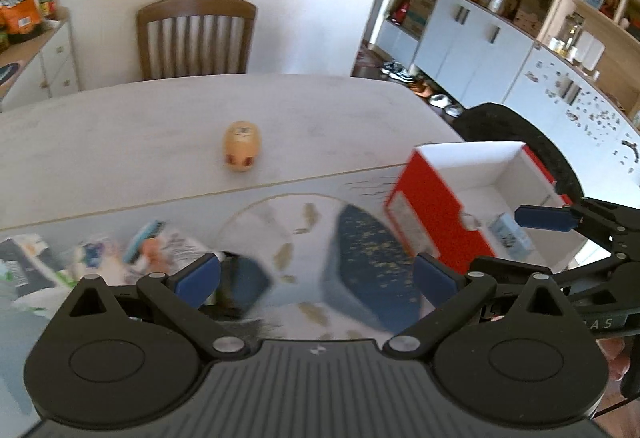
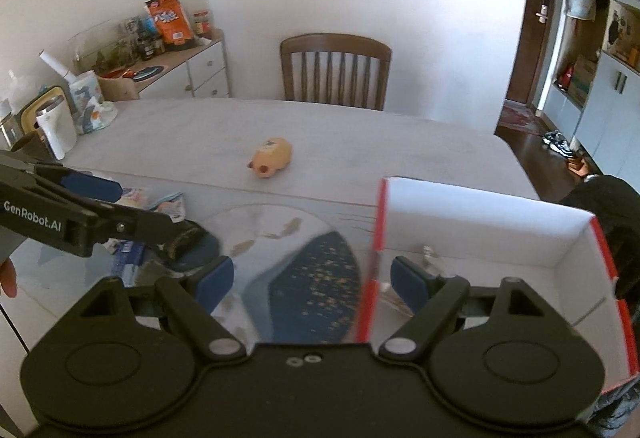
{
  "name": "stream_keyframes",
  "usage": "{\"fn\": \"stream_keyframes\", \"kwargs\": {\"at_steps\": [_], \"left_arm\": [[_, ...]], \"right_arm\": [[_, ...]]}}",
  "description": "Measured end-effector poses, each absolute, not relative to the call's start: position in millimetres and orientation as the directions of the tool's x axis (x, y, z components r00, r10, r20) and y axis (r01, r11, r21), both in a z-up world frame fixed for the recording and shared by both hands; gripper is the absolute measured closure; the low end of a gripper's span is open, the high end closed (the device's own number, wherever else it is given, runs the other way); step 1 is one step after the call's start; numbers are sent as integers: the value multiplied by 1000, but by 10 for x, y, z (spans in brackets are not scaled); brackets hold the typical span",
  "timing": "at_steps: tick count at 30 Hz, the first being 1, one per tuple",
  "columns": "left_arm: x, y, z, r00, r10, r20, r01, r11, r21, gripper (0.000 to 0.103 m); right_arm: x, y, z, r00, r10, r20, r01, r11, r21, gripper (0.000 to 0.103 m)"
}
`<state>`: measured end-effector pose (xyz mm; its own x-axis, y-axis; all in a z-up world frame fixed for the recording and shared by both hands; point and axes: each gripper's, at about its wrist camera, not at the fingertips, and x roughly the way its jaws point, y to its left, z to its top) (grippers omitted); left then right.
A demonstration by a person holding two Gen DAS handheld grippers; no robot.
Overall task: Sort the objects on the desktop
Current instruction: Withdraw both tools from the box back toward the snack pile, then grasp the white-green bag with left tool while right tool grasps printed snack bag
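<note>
A red box with a white inside (image 1: 480,177) (image 2: 480,222) stands on the right of the patterned mat (image 1: 360,258). In it lie a small pale blue carton (image 1: 510,234) and a small shiny piece (image 2: 430,254). My right gripper (image 2: 312,278) is open astride the box's left wall, one finger inside, its pads not touching the wall. My left gripper (image 1: 316,278) is open over the mat with nothing in it. Its finger (image 2: 96,187) shows in the right wrist view. Loose packets (image 1: 148,246) (image 2: 132,197) and a dark round thing (image 2: 192,242) lie to the left. An orange egg-shaped toy (image 1: 241,146) (image 2: 272,157) rests mid-table.
A wooden chair (image 2: 335,71) stands behind the pale table (image 2: 360,141). A white jug (image 2: 56,129) and other items crowd the table's left end by a sideboard (image 2: 200,65). Something dark (image 1: 516,133) sits past the table's right edge.
</note>
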<state>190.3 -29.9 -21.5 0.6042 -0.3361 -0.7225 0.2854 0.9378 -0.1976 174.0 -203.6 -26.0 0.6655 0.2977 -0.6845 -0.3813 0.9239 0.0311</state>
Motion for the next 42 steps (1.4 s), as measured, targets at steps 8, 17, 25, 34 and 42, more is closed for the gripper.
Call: {"fn": "stream_keyframes", "kwargs": {"at_steps": [8, 17, 25, 34, 42], "left_arm": [[1927, 266, -241, 640, -253, -726, 189, 967, -170, 0], [1945, 644, -317, 643, -209, -737, 142, 978, -154, 0], [1982, 908, -396, 655, -141, -742, 88, 990, -110, 0], [2108, 1214, -503, 648, -71, -759, 8, 996, -85, 0], [2254, 1583, -585, 633, 10, -774, -98, 993, -68, 0]], "right_arm": [[1821, -1553, -318, 645, 327, -690, -434, 901, 21, 18], [1957, -1124, -413, 630, 344, -696, -459, 888, 24, 18], [2112, -807, -575, 606, 353, -713, -470, 882, 37, 18], [2275, -465, -742, 596, 351, -722, -488, 873, 22, 18], [2493, -267, -911, 572, 338, -748, -512, 859, -3, 18]]}}
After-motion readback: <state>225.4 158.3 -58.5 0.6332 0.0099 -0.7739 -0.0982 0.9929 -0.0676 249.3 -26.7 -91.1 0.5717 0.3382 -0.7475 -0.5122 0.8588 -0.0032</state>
